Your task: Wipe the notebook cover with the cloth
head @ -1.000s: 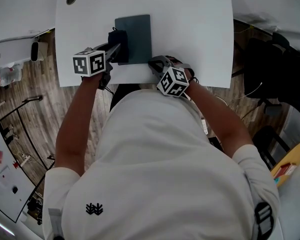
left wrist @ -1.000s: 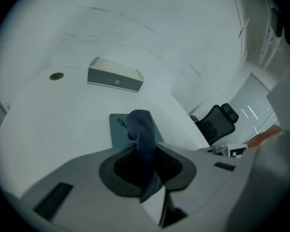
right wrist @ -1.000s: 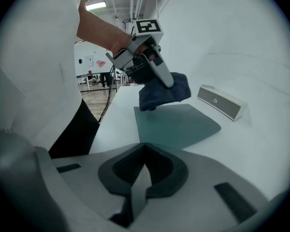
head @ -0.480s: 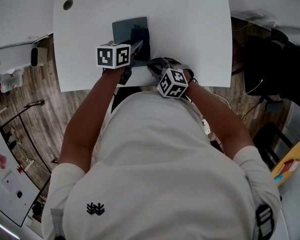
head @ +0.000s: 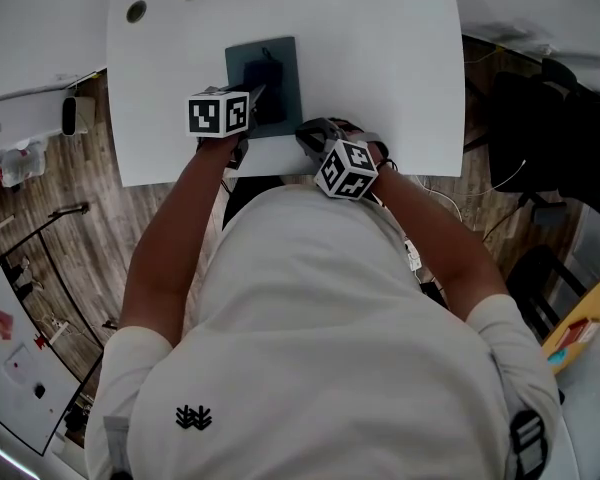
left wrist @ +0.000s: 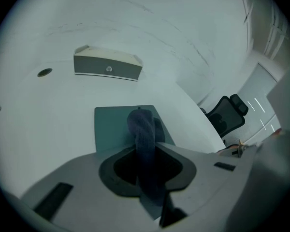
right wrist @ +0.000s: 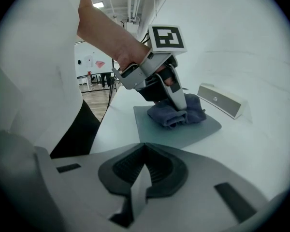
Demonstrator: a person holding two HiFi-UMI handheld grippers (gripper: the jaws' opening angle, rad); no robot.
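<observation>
one dark blue cloth (right wrist: 178, 111), pinched in the left gripper (left wrist: 146, 146), presses on the one grey-green notebook (head: 242, 68) at 12 o'clock on the white table (head: 380, 58), so it can rub the cover. the right gripper (right wrist: 141, 175), jaws together and empty, waits near the notebook's 5 o'clock corner, perhaps to steady it.

The right gripper (right wrist: 139, 187) has its jaws pressed together with nothing between them, low over the white table (right wrist: 251, 149). Ahead, the left gripper (right wrist: 181, 104) (marker cube on top) comes down from a bare forearm (right wrist: 108, 33) and pinches a dark blue cloth (right wrist: 174, 115), which lies bunched on the grey-green notebook (right wrist: 176, 132). A pale, long box (right wrist: 221, 100) sits just beyond the notebook.
</observation>
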